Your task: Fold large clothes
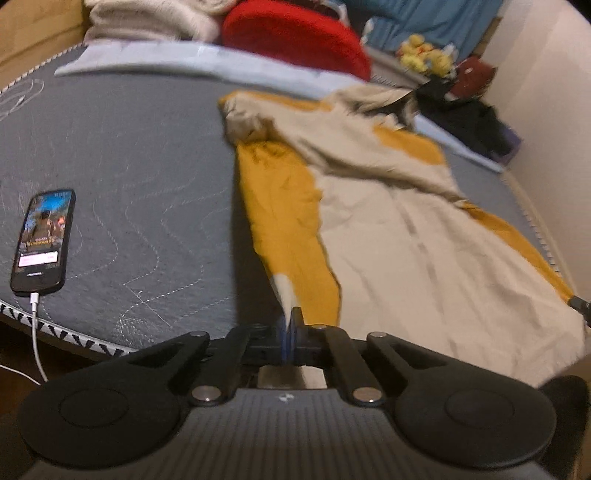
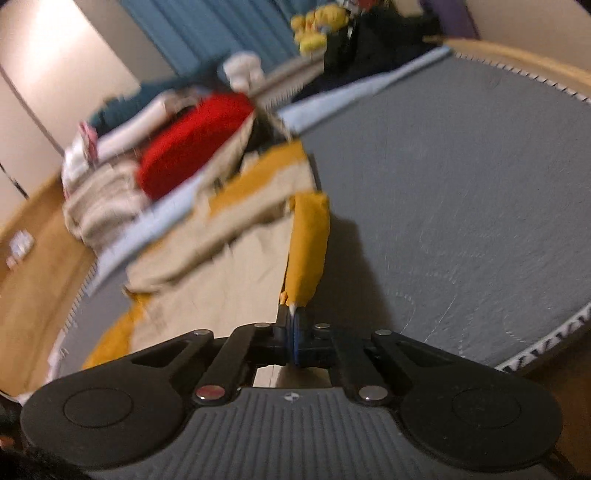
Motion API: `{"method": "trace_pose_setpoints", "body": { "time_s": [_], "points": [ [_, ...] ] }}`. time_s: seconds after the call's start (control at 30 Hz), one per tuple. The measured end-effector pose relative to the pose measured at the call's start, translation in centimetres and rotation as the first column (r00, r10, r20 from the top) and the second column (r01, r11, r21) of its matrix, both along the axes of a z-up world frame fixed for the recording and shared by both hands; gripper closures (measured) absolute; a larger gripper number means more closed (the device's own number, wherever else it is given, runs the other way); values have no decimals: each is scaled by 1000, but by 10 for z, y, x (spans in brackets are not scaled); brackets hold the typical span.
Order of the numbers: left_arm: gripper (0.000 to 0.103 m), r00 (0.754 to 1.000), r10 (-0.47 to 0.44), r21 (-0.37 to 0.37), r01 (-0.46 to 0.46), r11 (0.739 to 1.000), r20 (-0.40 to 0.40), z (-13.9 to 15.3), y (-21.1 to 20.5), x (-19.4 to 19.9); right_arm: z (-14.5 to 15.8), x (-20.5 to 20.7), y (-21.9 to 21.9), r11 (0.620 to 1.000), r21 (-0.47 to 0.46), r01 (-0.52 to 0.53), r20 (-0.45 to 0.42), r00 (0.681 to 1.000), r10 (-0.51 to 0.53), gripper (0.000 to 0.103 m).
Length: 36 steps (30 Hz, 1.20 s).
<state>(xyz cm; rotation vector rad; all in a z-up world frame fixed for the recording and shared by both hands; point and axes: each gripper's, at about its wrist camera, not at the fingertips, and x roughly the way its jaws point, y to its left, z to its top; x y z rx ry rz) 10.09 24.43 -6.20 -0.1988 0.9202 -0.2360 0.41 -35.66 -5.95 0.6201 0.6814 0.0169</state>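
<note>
Grey quilted mattress filling most of both views, bare across the left half of the left wrist frame and the right half of the right wrist frame. Large beige-and-mustard garment spread over the centre-right of the left view, running from the bottom edge up toward a bunched end near upper centre; in the right view same garment at centre-left, mustard edge rolled into a tube near frame centre. Probably thin woven cloth: light, limp, creased, no stiffness, likely to sag and drag between grip points; not fragile, slightly slippery on the pads at a guess. Best hold looks like the hem corners, kept spread so the panel stays taut; a mid-panel pinch would just bunch it. Left gripper clamped tight on a white-tipped mustard corner at bottom centre. Right gripper likewise pinched narrow on a mustard corner at bottom centre. Pile of folded laundry, red item on top, upper centre of the left view. Phone on its cable at far left, well apart from the cloth. Motion blur throughout, seams unreadable.
</note>
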Motion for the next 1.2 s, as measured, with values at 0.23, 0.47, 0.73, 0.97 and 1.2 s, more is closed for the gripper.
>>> {"method": "trace_pose_setpoints", "body": {
  "time_s": [0.23,0.47,0.73,0.97,1.2],
  "points": [
    [103,998,-57,27,56,998,36,2,-12,-15,1,-26,-12,998,-47,37,37,999,-35,103],
    [29,1000,-13,178,12,984,0,-50,-20,14,-50,21,-9,986,-152,75,-82,993,-88,13],
    [9,994,64,266,-37,963,-93,-103,-16,65,-99,76,-11,992,-125,24,-250,967,-55,11],
    [1,987,-76,249,110,962,-141,-119,-30,68,-121,86,2,989,-52,-137,-325,939,113,7],
    [95,992,-60,156,78,985,-115,-88,-22,45,-100,58,35,980,-42,-193,-285,943,173,95]
  ]
}}
